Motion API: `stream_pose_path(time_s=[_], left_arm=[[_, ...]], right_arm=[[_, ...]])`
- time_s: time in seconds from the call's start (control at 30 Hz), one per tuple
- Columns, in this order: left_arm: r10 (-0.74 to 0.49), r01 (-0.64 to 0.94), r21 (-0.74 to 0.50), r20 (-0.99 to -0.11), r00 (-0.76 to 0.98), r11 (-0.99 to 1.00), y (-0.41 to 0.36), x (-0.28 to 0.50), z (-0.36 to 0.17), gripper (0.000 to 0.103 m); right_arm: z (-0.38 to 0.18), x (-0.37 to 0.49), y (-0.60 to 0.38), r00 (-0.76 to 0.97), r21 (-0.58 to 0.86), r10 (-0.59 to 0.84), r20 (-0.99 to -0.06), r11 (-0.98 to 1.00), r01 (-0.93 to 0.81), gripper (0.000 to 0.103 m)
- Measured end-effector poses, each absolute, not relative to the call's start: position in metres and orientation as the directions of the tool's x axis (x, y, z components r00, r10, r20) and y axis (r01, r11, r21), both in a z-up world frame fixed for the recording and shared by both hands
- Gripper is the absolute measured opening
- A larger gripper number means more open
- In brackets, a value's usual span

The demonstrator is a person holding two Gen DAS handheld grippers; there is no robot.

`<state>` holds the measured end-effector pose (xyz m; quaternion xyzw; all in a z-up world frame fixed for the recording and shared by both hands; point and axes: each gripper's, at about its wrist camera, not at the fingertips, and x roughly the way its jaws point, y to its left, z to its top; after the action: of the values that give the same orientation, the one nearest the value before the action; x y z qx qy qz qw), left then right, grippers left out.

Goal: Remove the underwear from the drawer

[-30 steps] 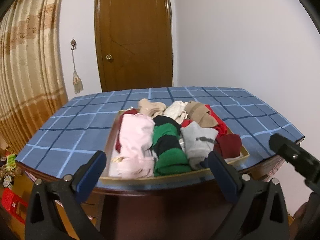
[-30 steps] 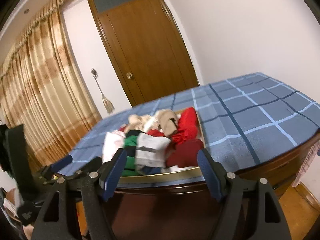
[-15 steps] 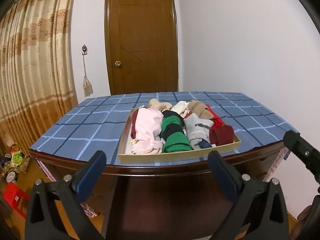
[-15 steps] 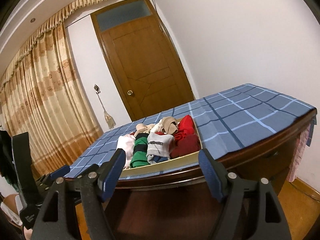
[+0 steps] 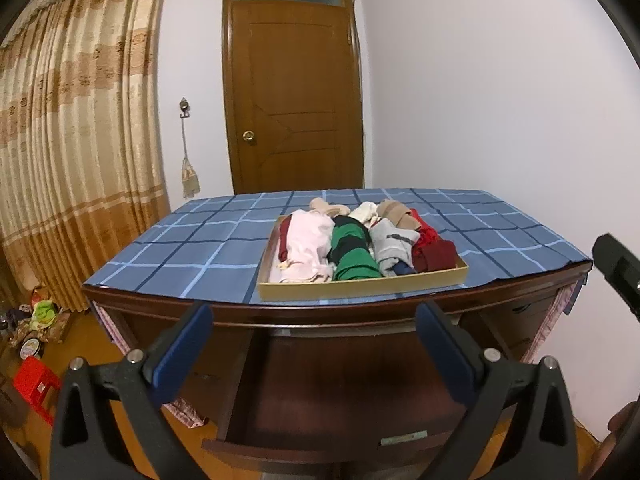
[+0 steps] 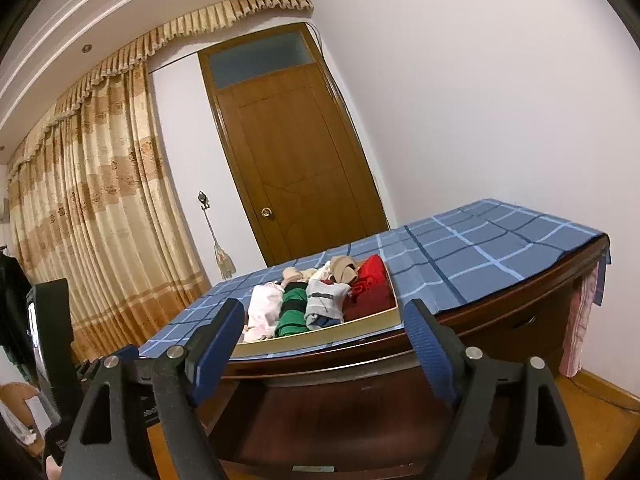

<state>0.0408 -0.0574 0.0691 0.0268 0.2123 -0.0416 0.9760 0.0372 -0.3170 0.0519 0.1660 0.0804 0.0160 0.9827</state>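
While both grippers hang short of the bench, the left gripper shows jaws spread wide around nothing, and the right gripper has jaws opening, nothing between them either. Rolled underwear sits packed in the shallow drawer on the blue checked cloth.

A dark brown wooden table is covered by a blue checked cloth; a shallow tan cardboard tray is set on the cloth near the front edge; folded garments are packed inside it.
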Motion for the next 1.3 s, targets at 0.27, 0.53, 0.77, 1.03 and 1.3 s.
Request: stream_pose_path(time_s=[0.27,0.53,0.77,1.03,1.3], left_arm=[[-0.053,0.075,0.041,-0.396,0.917,0.996,-0.049,0.026,0.076,0.103],[-0.047,0.069,0.044,-0.383,0.922,0.997,-0.045,0.022,0.078,0.103],[-0.02,0.047,0.065,-0.373,0.927,0.997,-0.046,0.02,0.081,0.103],[-0.018,0.049,0.073,-0.372,0.928,0.996,-0.047,0.019,0.082,0.103],[-0.011,0.041,0.07,-0.376,0.927,0.997,-0.046,0.019,0.083,0.103]], right_arm=[[0.064,0.018,-0.303,0.99,0.305,0.067,-0.122,0.952,-0.027,0.085],[0.068,0.011,-0.298,0.99,0.3,0.071,-0.125,0.954,-0.03,0.085],[0.066,0.013,-0.297,0.989,0.304,0.079,-0.129,0.952,-0.036,0.085],[0.065,0.015,-0.294,0.989,0.303,0.08,-0.125,0.952,-0.039,0.086],[0.063,0.018,-0.296,0.989,0.306,0.079,-0.128,0.951,-0.037,0.086]])
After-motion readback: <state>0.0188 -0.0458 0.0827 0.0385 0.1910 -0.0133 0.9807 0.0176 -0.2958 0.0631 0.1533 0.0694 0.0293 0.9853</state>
